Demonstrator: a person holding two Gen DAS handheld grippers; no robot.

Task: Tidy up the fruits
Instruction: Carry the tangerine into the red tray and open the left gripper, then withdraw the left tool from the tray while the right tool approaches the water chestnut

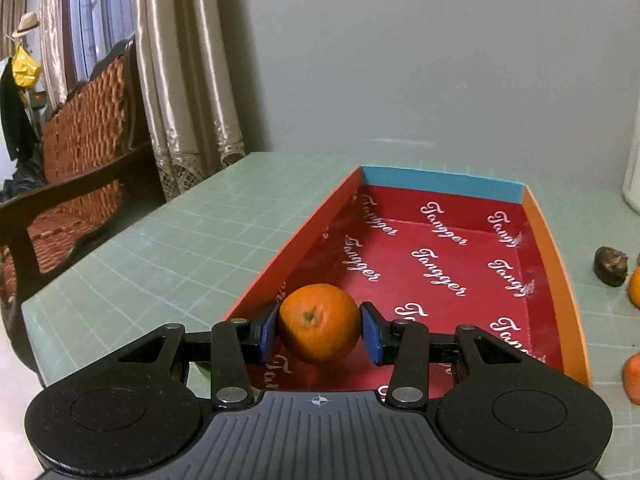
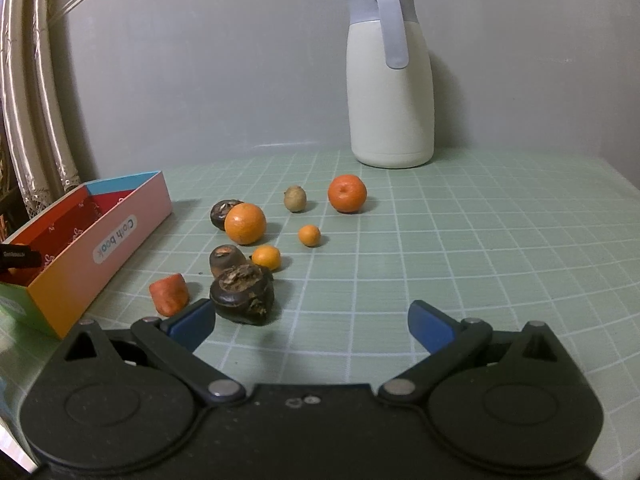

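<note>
The left gripper (image 1: 319, 330) is clenched on a round orange tangerine (image 1: 319, 323), seated between both blue pads above the near end of the red-lined cardboard box (image 1: 558, 264). The right gripper (image 2: 312, 324) is released, jaws spread; a dark wrinkled fruit (image 2: 242, 294) lies just beyond its left finger on the green gridded tabletop (image 2: 460, 248).

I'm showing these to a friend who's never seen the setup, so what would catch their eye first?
Probably the orange clamped in the left gripper, held over the near end of the red-lined box. Next, the scatter of fruit on the green mat ahead of the open right gripper, with a dark, rough one nearest. Behind them a tall white jug stands against the wall.
</note>
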